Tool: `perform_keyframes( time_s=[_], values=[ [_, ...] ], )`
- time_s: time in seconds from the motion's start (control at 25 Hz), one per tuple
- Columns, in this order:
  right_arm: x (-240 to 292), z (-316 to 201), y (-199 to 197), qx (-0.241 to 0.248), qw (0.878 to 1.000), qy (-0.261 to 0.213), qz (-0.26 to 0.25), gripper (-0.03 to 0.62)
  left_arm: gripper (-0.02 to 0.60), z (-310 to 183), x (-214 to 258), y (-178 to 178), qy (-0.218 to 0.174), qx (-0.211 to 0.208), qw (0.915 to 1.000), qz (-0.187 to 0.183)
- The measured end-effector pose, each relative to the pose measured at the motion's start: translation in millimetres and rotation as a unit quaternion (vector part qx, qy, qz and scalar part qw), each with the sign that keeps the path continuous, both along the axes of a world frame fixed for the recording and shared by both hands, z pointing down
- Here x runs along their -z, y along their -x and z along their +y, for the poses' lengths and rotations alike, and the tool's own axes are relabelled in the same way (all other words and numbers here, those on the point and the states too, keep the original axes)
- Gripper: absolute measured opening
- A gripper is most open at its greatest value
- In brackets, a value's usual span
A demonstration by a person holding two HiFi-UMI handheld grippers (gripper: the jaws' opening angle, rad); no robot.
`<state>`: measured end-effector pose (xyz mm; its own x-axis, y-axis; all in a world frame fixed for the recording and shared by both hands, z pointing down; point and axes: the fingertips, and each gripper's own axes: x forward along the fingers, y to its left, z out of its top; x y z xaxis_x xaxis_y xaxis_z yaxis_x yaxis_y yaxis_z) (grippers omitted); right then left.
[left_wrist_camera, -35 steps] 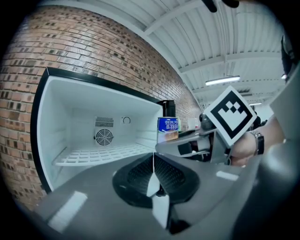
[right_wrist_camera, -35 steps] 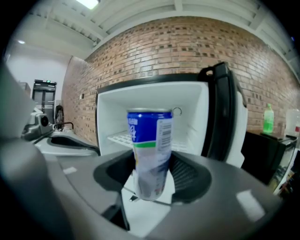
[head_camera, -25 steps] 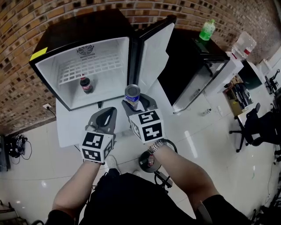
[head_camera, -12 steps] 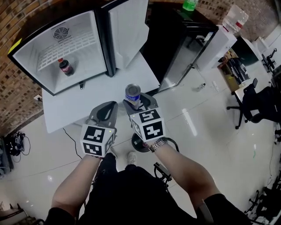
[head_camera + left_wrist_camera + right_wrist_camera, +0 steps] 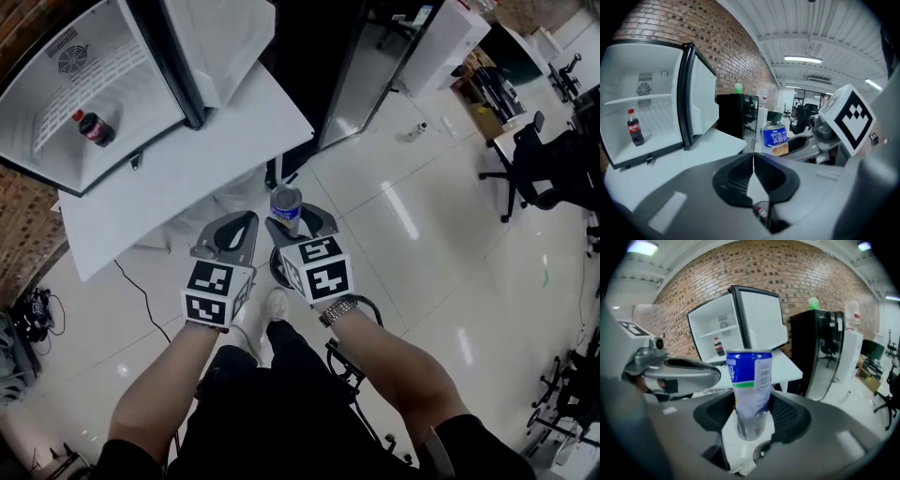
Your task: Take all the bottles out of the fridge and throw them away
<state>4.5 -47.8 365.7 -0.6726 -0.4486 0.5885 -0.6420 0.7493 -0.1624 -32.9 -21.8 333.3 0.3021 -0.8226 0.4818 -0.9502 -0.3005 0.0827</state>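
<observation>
The right tongs pinch the seemingly light, thin-walled, crushable blue-labelled bottle low on its clear body, the left tongs are pressed together empty, and a cola bottle stands in the fridge.

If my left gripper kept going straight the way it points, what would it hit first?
The left gripper would probably meet the near edge of the white table under the open fridge first; depth is unclear.

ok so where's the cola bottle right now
The cola bottle stands inside the open fridge, on its floor left of the swung-open door, at the head view's upper left.
</observation>
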Motion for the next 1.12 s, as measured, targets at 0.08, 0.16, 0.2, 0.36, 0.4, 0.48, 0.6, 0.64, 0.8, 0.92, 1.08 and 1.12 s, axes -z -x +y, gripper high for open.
perform_keyframes(
  time_s=[0.08, 0.16, 0.2, 0.36, 0.4, 0.48, 0.6, 0.64, 0.8, 0.92, 1.08, 1.12],
  values=[
    [-20.5, 6.2, -13.6, -0.013, 1.0, 0.018, 0.007, 0.238, 0.003, 2.4, -16.6, -11.8, 0.014, -0.013, 0.9998, 0.001],
    [-40.8, 11.2, -23.8, -0.025, 0.999, 0.033, 0.013, 0.236, 0.003, 3.8, -33.5, -19.9, 0.024, -0.024, 0.9994, 0.002],
    [-51.4, 13.4, -28.5, -0.031, 0.999, 0.04, 0.016, 0.236, 0.003, 4.1, -42.1, -23.7, 0.029, -0.029, 0.9992, 0.003],
    [-99.9, 25.7, -50.0, -0.056, 0.995, 0.075, 0.03, 0.236, 0.003, 8.5, -80.7, -39.4, 0.051, -0.049, 0.9975, 0.007],
    [-113.3, 30.0, -54.9, -0.063, 0.994, 0.086, 0.035, 0.236, 0.003, 10.7, -91.3, -42.7, 0.058, -0.054, 0.9968, 0.009],
    [-140.2, 38.4, -63.1, -0.074, 0.991, 0.106, 0.044, 0.236, 0.003, 15.1, -113.9, -48.5, 0.072, -0.063, 0.9953, 0.012],
    [-181.7, 51.9, -71.7, -0.088, 0.985, 0.138, 0.053, 0.236, 0.003, 23.5, -151.6, -55.5, 0.096, -0.076, 0.9924, 0.012],
    [-196.0, 57.5, -73.9, -0.092, 0.983, 0.15, 0.056, 0.236, 0.003, 27.4, -164.7, -57.5, 0.104, -0.081, 0.9912, 0.012],
    [-252.8, 79.3, -81.0, -0.108, 0.971, 0.201, 0.068, 0.236, 0.003, 40.8, -215.7, -63.7, 0.137, -0.096, 0.9858, 0.012],
    [-290.8, 91.9, -85.7, -0.117, 0.963, 0.232, 0.076, 0.236, 0.003, 46.7, -250.9, -68.8, 0.157, -0.103, 0.9821, 0.012],
    [-335.1, 101.4, -92.1, -0.132, 0.952, 0.265, 0.08, 0.235, 0.004, 49.5, -291.7, -77.7, 0.176, -0.111, 0.978, 0.014],
    [-345.3, 102.5, -93.2, -0.136, 0.949, 0.272, 0.08, 0.235, 0.003, 49.4, -301.2, -79.9, 0.18, -0.113, 0.9772, 0.015]
  ],
)
